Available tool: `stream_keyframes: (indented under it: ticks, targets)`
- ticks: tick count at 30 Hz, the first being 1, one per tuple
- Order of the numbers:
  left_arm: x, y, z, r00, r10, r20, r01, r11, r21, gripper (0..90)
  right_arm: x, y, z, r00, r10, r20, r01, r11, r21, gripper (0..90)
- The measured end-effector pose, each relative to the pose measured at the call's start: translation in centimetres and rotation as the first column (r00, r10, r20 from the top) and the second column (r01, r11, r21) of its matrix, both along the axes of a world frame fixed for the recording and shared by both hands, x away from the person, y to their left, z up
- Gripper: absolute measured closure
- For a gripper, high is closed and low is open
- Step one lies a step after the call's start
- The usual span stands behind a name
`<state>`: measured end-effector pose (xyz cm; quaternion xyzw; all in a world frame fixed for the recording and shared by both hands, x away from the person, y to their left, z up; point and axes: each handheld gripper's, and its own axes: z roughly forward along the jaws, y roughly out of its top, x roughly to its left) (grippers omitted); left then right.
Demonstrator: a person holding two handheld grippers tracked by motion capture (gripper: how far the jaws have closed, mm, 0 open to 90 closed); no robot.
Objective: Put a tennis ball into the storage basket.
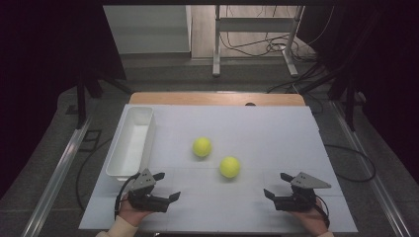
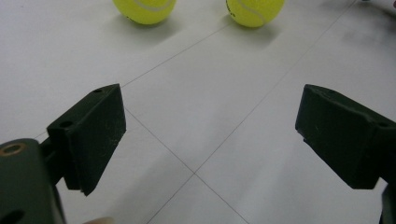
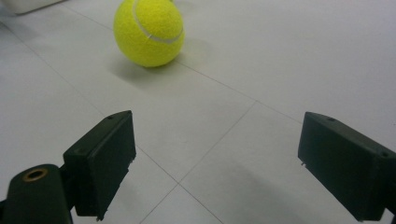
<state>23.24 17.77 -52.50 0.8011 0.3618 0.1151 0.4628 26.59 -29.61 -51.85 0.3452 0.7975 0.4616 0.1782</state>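
Two yellow tennis balls lie on the white table top: one (image 1: 202,147) near the middle, the other (image 1: 230,167) nearer and to its right. My left gripper (image 1: 167,186) rests at the front left, open, pointing toward the balls with nothing between its jaws. My right gripper (image 1: 276,185) sits at the front right, open and empty as well. The left gripper view looks past its own open gripper (image 2: 210,135) to both balls (image 2: 144,9) (image 2: 254,10) far ahead. In the right gripper view, the nearer ball (image 3: 149,32) lies ahead and left of the open gripper (image 3: 215,158).
A long white bin (image 1: 131,143) stands along the table's left side, its corner (image 3: 28,4) visible in the right gripper view. The white top (image 1: 257,128) ends at a wooden edge at the back. Table legs, cables and dark curtains lie beyond.
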Motion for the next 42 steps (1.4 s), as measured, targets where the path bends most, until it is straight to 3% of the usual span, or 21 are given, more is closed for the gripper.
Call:
stream_keyframes:
  ticks: [27, 42]
  targets:
    - [0.4, 0.0, 0.0, 0.9999, -0.001, -0.01, 0.001, 0.9997, -0.024, 9.4, 0.1, 0.1, 0.0, 1.0, -0.004, -0.002, 0.004, 1.0, 0.016, 12.8]
    - [0.6, -1.1, 0.5, 1.0, -0.007, 0.002, 0.007, 1.0, 0.007, 9.4, 0.0, 0.4, 0.1, 0.9999, 0.01, 0.003, -0.01, 1.0, 0.01, 12.8]
